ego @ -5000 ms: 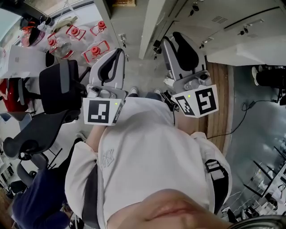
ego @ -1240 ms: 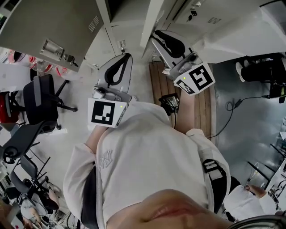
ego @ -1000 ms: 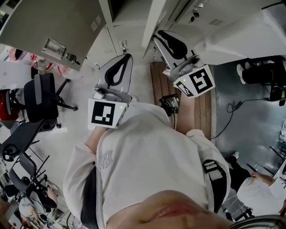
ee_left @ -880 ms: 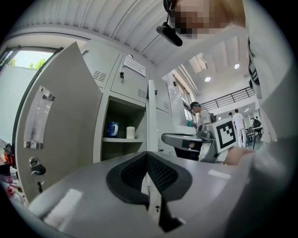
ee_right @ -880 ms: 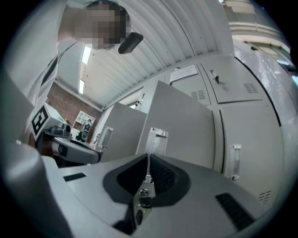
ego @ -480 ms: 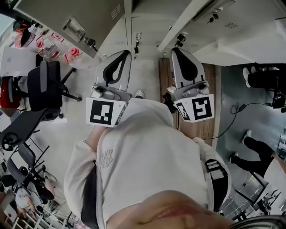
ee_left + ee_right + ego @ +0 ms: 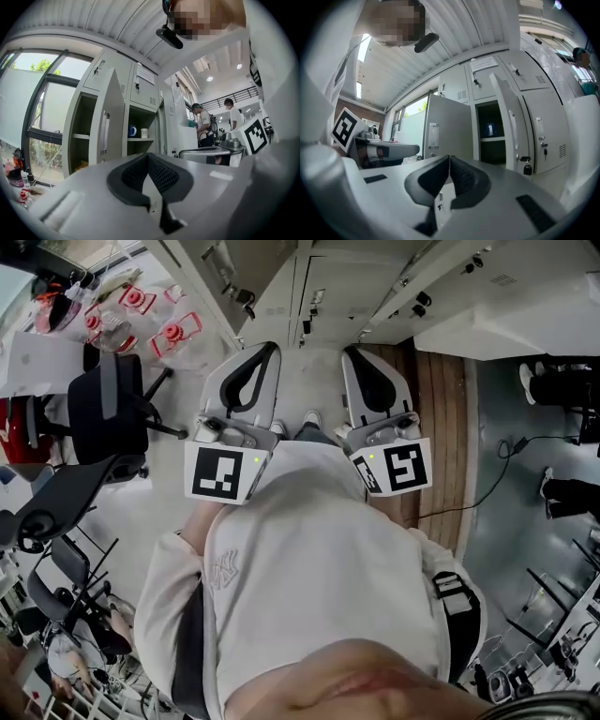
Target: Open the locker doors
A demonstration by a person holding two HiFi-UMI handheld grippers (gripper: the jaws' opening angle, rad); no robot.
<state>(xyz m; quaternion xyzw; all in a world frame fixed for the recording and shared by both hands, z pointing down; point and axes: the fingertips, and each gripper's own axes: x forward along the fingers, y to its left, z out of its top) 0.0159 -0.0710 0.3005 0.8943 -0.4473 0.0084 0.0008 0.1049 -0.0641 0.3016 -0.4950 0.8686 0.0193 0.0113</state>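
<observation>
The grey lockers (image 7: 328, 287) run along the top of the head view. In the left gripper view two doors stand open: one door (image 7: 105, 126) is swung out, and the compartment beside it holds a blue mug (image 7: 132, 131) and a white cup (image 7: 144, 133) on a shelf. The right gripper view has a wide open door (image 7: 450, 131), a dark open compartment (image 7: 490, 136) and closed lockers with a padlock (image 7: 528, 168). My left gripper (image 7: 267, 348) (image 7: 148, 157) and right gripper (image 7: 352, 352) (image 7: 450, 159) are side by side before my chest, both shut on nothing, apart from the lockers.
Black office chairs (image 7: 108, 409) stand at the left, near a table with red-lidded containers (image 7: 173, 334). A wooden floor strip (image 7: 441, 399) and a cable (image 7: 487, 484) lie on the right. Two people (image 7: 204, 124) stand beyond the lockers in the left gripper view.
My right gripper has drawn back from the locker front to sit level with the left one. The view has shifted, so the open door at upper left slid nearly out of frame.
</observation>
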